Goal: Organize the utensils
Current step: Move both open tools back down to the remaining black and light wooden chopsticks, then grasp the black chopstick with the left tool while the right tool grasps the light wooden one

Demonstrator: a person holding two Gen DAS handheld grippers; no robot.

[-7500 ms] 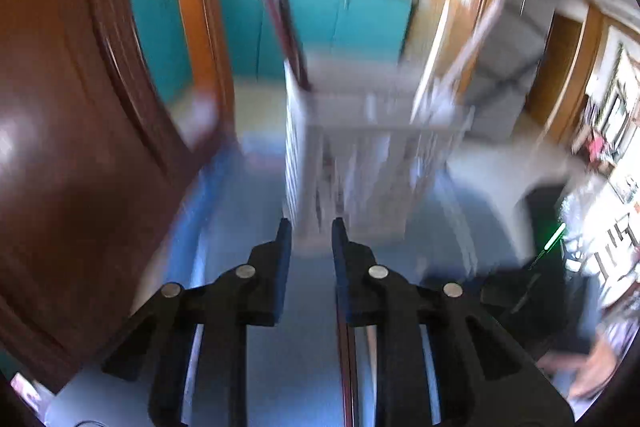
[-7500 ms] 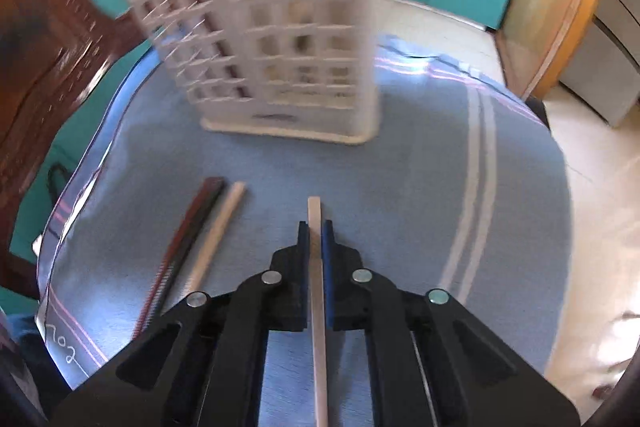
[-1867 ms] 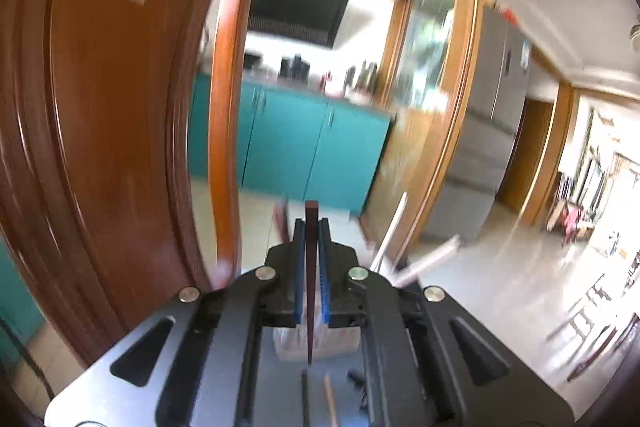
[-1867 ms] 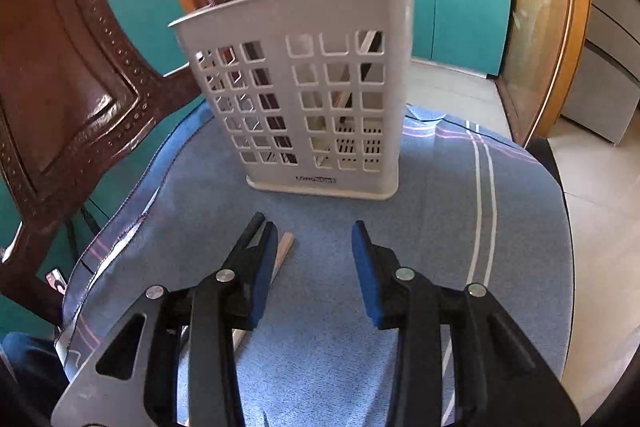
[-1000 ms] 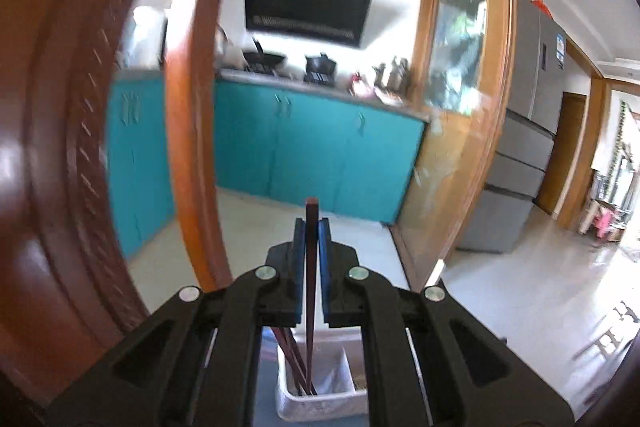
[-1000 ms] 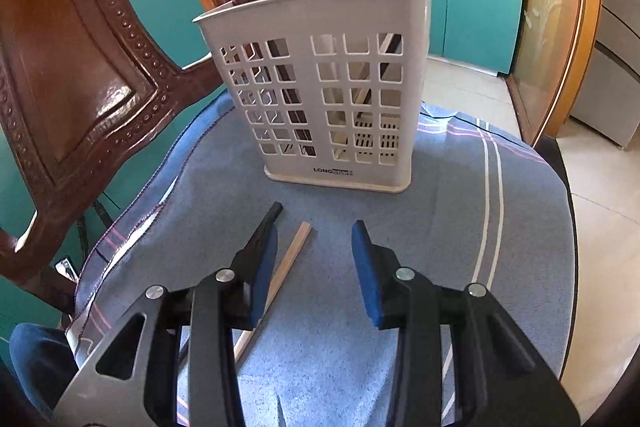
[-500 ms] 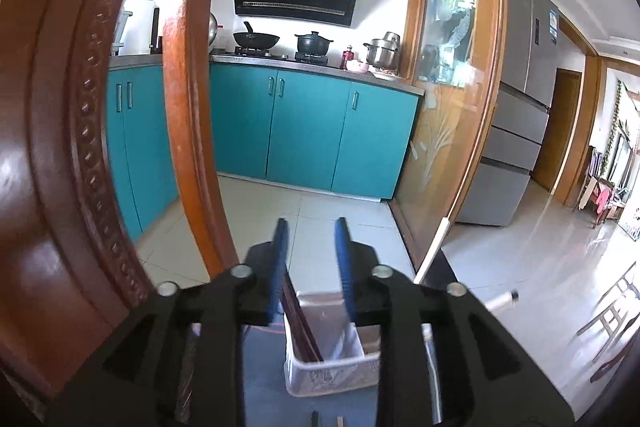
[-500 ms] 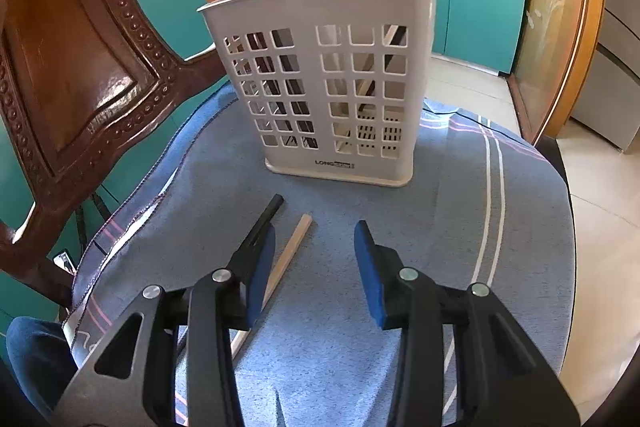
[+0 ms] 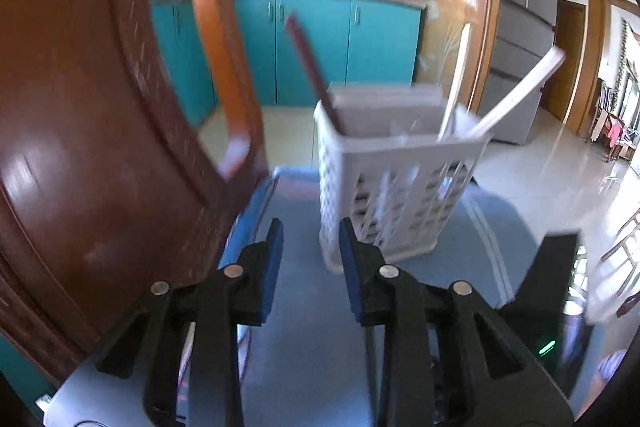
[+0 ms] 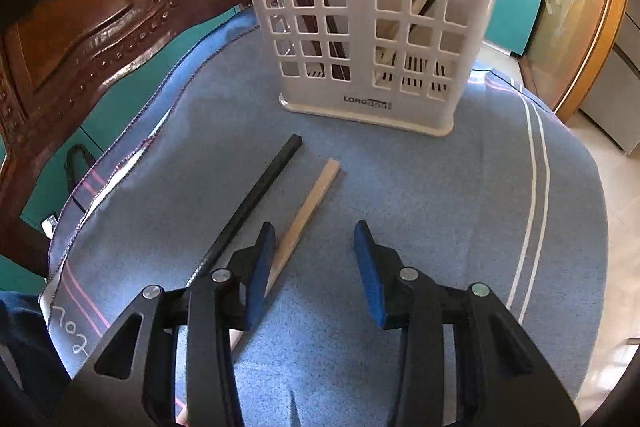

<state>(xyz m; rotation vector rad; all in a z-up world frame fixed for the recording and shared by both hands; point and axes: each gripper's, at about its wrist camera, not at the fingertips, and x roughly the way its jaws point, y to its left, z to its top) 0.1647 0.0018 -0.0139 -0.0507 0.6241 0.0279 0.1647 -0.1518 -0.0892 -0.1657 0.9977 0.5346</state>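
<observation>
Now, at the far left of the right wrist view stands a carved wooden chair back (image 10: 80, 39), behind the edge of the blue cloth (image 10: 440, 207) that covers the table; on this cloth, left of the middle, a black chopstick (image 10: 256, 195) lies at a slant, and just beside it on its right lies a pale wooden chopstick (image 10: 310, 205), the two almost parallel and not touching at their far ends; the right gripper (image 10: 316, 239) hangs over the cloth with its fingers apart and nothing between them, the left finger over the near part of the pale chopstick; behind them the white utensil basket (image 10: 368, 19) stands upright on the cloth, with dark sticks in its left compartment and pale ones in its right. In the blurred left wrist view the left gripper (image 9: 310, 239) also has its fingers apart and holds nothing; the same basket is ahead of it, a brown chopstick (image 9: 308, 63) leaning out at the left side and white utensils (image 9: 516, 91) at the right.
</observation>
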